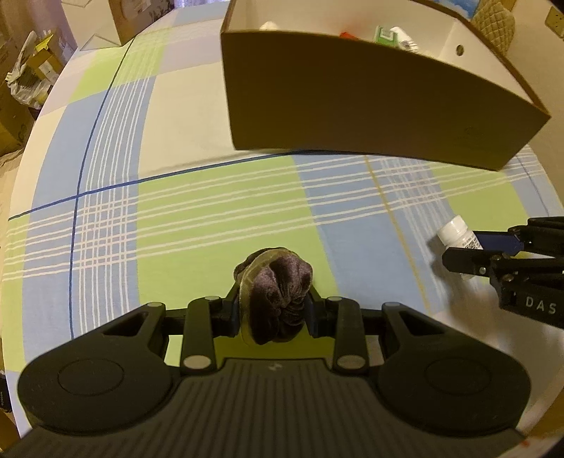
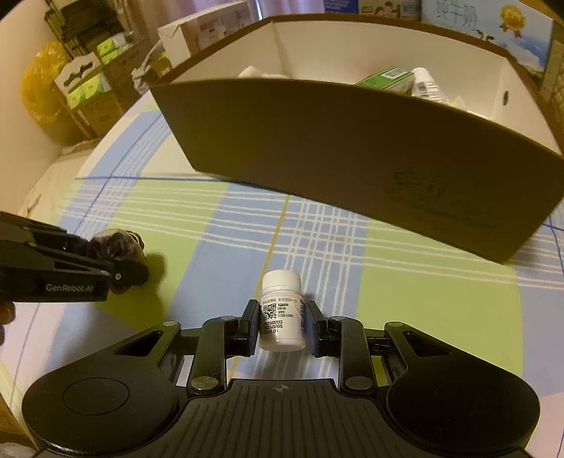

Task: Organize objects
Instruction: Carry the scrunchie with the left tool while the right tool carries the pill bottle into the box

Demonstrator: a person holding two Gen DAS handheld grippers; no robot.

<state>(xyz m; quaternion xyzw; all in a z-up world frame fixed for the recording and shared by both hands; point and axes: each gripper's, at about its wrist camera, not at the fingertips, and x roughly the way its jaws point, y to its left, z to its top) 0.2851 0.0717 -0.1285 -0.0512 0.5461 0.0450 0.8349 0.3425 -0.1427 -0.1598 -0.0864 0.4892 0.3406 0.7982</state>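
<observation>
My left gripper is shut on a dark purple velvet scrunchie with a sheer ribbon edge, held just above the checked cloth. It also shows at the left of the right wrist view. My right gripper is shut on a small white pill bottle with a QR-code label, cap pointing forward. That bottle shows at the right edge of the left wrist view. An open brown cardboard box with white inner walls stands ahead of both grippers, holding a green packet and other small items.
The table is covered by a green, blue and white checked cloth. Cardboard cartons and green-white packages and a yellow bag are stacked beyond the table's left edge. A carton stands at the far side.
</observation>
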